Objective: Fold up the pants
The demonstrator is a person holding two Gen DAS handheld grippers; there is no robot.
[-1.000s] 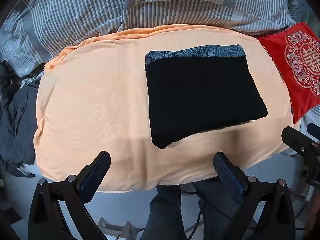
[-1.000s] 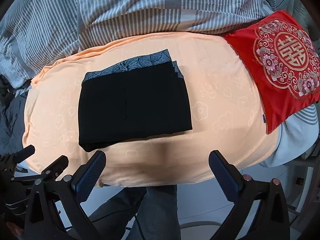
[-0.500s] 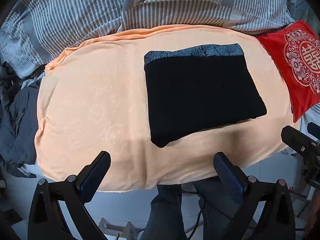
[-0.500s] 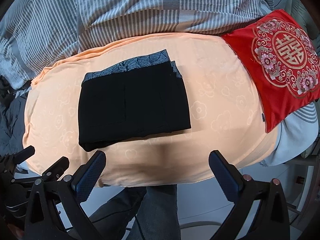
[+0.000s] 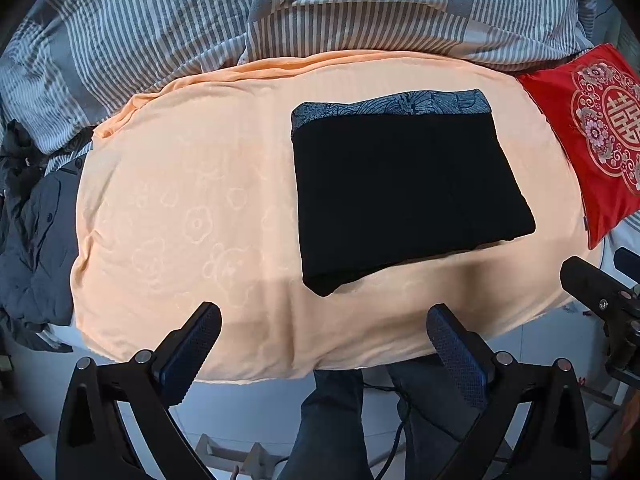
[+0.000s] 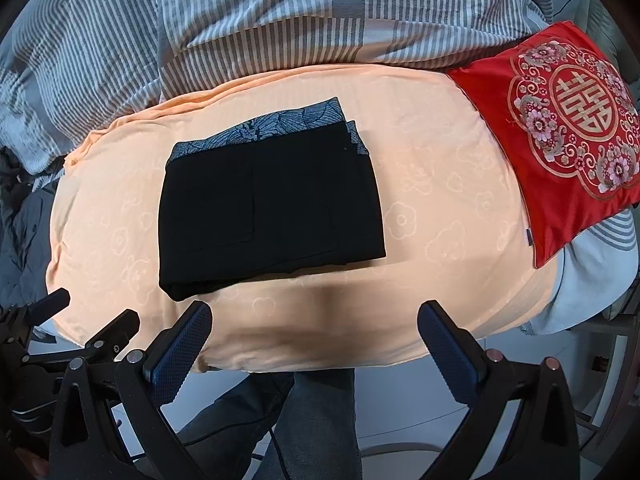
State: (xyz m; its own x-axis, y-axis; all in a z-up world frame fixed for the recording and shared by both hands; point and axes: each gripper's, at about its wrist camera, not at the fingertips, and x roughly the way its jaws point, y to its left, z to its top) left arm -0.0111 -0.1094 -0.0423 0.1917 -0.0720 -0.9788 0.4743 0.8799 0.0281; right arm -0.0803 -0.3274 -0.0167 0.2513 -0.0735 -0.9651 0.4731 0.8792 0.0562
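Observation:
The black pants (image 5: 404, 188) lie folded into a flat rectangle on the orange sheet (image 5: 192, 200), with a grey patterned waistband along the far edge. They also show in the right wrist view (image 6: 268, 204). My left gripper (image 5: 322, 332) is open and empty, held back over the near edge of the sheet, apart from the pants. My right gripper (image 6: 314, 328) is open and empty, also near the front edge, just short of the pants' near corner.
A red embroidered cushion (image 6: 560, 128) lies at the right. A striped grey duvet (image 5: 320, 4) is bunched behind the sheet. Dark clothes (image 5: 32, 224) are piled at the left. The person's legs (image 5: 340, 420) stand below the bed edge.
Both grippers have drifted slightly, so the view shifts a little. The pants have not moved and both grippers stay open.

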